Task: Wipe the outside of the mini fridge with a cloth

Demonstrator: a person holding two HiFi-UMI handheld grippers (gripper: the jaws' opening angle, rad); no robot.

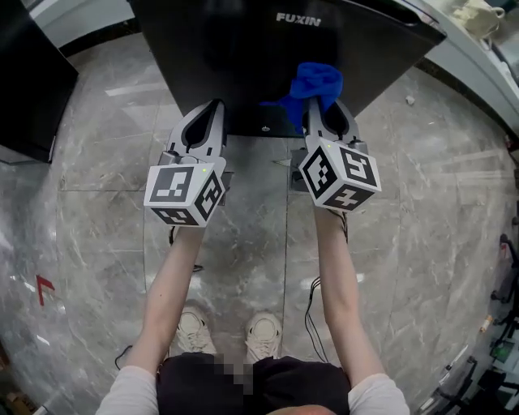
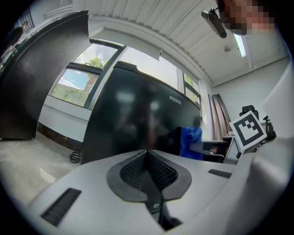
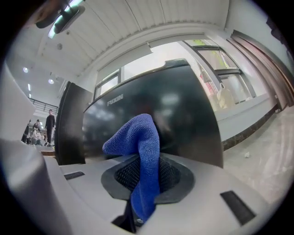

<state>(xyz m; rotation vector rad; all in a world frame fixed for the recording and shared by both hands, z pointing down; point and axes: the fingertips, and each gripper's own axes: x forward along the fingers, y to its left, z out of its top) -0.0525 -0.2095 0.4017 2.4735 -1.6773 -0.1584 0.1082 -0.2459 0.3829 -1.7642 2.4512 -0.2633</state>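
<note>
A glossy black mini fridge [image 1: 243,57] marked FUXIN stands on the floor straight ahead; it fills the left gripper view as the fridge door [image 2: 138,124] and the right gripper view as the same door [image 3: 183,119]. My right gripper [image 1: 318,109] is shut on a blue cloth [image 1: 315,83], which bunches up above its jaws against the door's lower front. In the right gripper view the cloth [image 3: 142,156] hangs pinched between the pads. My left gripper [image 1: 212,109] is shut with nothing in it, its tip close to the door's bottom edge.
Grey marble floor tiles [image 1: 422,203] lie all round. Another dark appliance [image 1: 28,81] stands at the left. A white ledge with a pale jug [image 1: 480,16] runs at the upper right. Cables [image 1: 312,316] trail by my feet.
</note>
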